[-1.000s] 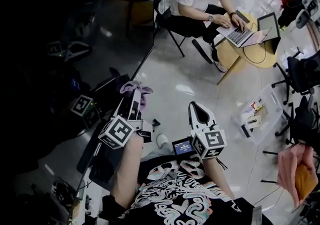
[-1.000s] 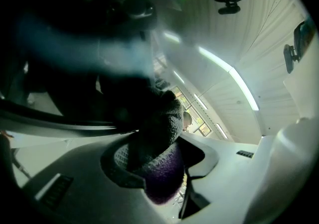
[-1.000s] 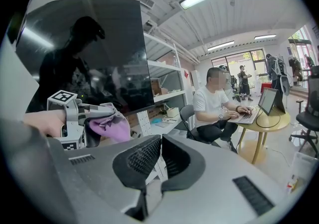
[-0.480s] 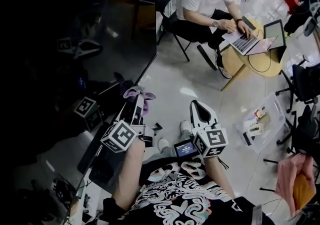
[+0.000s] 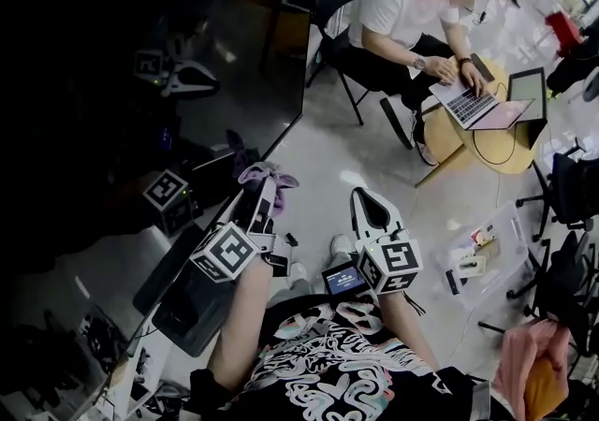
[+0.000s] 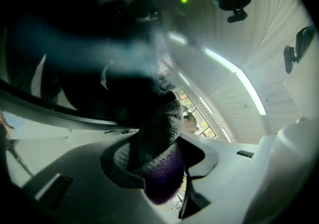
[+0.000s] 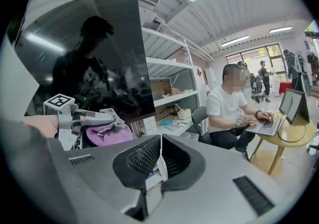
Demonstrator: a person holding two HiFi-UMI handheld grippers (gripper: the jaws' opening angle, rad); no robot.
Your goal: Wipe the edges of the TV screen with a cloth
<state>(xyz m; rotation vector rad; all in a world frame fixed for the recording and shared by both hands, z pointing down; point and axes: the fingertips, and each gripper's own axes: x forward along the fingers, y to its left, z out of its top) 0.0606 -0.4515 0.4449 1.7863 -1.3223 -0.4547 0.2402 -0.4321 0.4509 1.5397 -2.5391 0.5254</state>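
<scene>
Two likely hazards with left claw [image 5: 267, 187] clamped on cloth [image 5: 258, 171] at bottom edge of TV screen [image 5: 187, 82], right claw [image 5: 365, 199] closed, empty: cloth slipping free, bare jaw scratching glass.

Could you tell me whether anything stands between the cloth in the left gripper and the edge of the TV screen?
Nothing visible does. The left gripper holds the purple cloth right at the lower edge of the TV screen, with no object between them. Actual contact is hard to confirm.
</scene>
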